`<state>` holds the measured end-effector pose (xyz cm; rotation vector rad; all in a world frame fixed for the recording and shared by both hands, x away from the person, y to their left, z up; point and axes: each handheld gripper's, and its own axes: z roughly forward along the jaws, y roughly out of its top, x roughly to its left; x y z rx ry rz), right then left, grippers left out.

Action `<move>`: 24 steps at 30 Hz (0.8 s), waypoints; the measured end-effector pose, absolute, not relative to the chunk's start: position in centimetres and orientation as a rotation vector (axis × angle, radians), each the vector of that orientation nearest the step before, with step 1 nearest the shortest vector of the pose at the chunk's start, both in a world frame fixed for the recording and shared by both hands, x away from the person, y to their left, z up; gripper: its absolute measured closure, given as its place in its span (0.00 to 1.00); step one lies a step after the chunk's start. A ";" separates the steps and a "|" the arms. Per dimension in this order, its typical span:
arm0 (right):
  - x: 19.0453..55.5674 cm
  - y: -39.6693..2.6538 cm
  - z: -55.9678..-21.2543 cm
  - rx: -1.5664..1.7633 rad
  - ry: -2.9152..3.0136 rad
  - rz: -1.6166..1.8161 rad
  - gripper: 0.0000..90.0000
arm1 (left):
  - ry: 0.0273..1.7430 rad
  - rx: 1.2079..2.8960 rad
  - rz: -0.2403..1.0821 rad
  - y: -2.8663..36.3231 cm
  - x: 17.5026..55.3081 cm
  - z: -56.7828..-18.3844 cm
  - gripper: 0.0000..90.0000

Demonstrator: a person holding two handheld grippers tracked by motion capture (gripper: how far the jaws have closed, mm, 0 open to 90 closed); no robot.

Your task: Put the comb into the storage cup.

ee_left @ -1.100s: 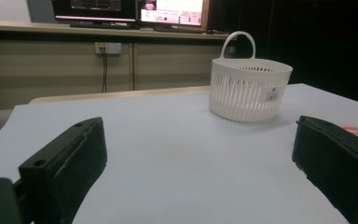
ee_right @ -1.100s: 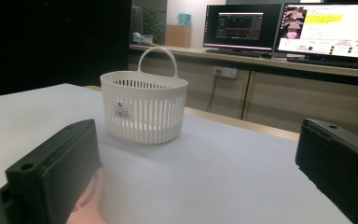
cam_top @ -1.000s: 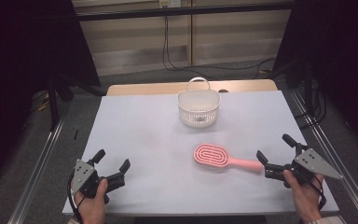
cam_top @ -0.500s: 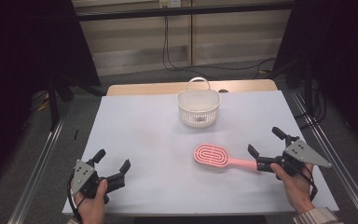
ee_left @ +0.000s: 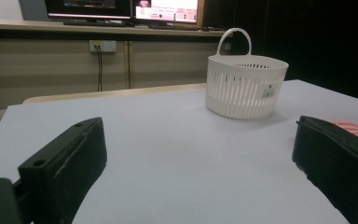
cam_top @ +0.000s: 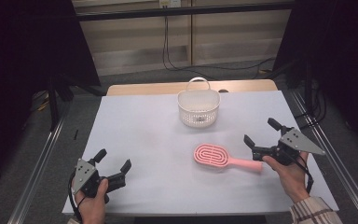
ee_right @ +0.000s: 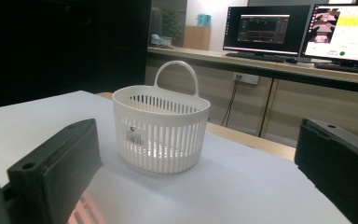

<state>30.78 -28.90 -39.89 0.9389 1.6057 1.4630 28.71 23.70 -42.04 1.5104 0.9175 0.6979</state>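
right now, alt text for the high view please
A pink brush lies on a white table, its handle at the open right gripper. A white basket stands behind it; the open left gripper rests near the front left.

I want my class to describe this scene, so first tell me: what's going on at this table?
A person sits at a white table with a claw in each hand. The right claw is open beside the handle end of a pink hairbrush that lies flat on the table, not yet gripped. The left claw is open near the front edge, holding nothing. A white slotted basket stands upright farther back; the pictures do not show clearly whether anything is inside.
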 end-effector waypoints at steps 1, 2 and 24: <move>31.0 -28.8 -39.8 0.937 1.604 1.461 0.00 | 0.916 1.512 0.699 23.7 28.7 -42.0 0.03; 31.2 -28.7 -39.8 0.936 1.603 1.460 0.00 | 0.915 1.512 0.701 23.7 28.7 -42.0 0.03; 33.0 -27.7 -40.0 0.901 1.688 1.528 0.46 | 0.918 1.499 0.703 23.8 28.7 -42.0 0.03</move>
